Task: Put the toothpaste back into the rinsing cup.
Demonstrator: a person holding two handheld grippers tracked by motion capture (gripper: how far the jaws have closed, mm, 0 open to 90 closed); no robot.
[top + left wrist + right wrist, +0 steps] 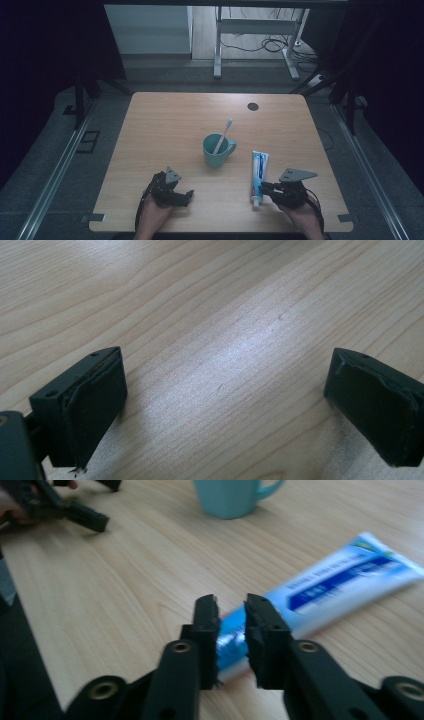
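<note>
A white and blue toothpaste tube lies on the wooden table, cap end toward the front edge. My right gripper is shut on the tube near that cap end; in the right gripper view the pads press on either side of the tube. My left gripper rests low over the table at the front left, and its jaws stand wide open over bare wood. A teal mug with a toothbrush standing in it sits mid-table.
A dark round grommet is set into the table's far right part. The mug stands just beyond the tube's far end. Desk legs and cables lie on the floor behind the table.
</note>
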